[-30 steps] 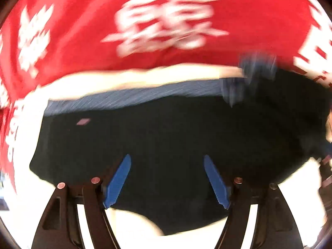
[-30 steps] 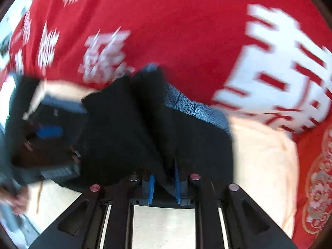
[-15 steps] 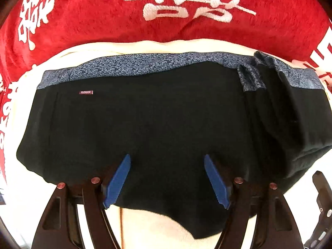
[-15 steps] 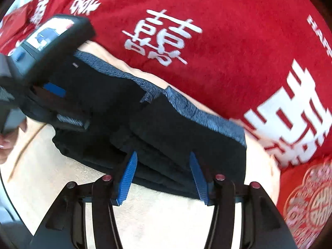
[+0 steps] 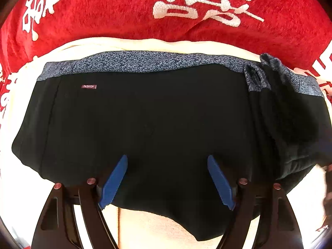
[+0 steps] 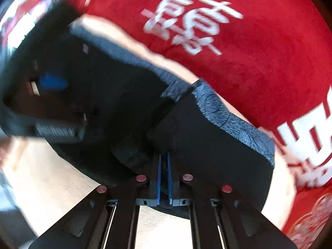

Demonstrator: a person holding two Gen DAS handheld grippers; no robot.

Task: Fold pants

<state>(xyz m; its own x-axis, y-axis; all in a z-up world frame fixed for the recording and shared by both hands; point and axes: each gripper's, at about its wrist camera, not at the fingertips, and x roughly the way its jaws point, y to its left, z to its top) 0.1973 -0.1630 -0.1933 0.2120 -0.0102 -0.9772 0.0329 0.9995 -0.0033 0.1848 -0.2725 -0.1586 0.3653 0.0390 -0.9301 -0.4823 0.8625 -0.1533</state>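
Black pants (image 5: 157, 124) fill mid-frame; red blanket (image 5: 103, 16) above. Left claw (image 5: 167, 178) released; right claw (image 6: 164, 172) grasping pants.

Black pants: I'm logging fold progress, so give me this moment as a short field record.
garment: black pants, grey-blue patterned waistband
label: small "FASHION" tag near waistband
fold state: right side doubled over, bunched
surface: cream cloth over red blanket with white characters
left gripper: open, above the pants
right gripper: shut on the pants' near edge
right view: motion-blurred
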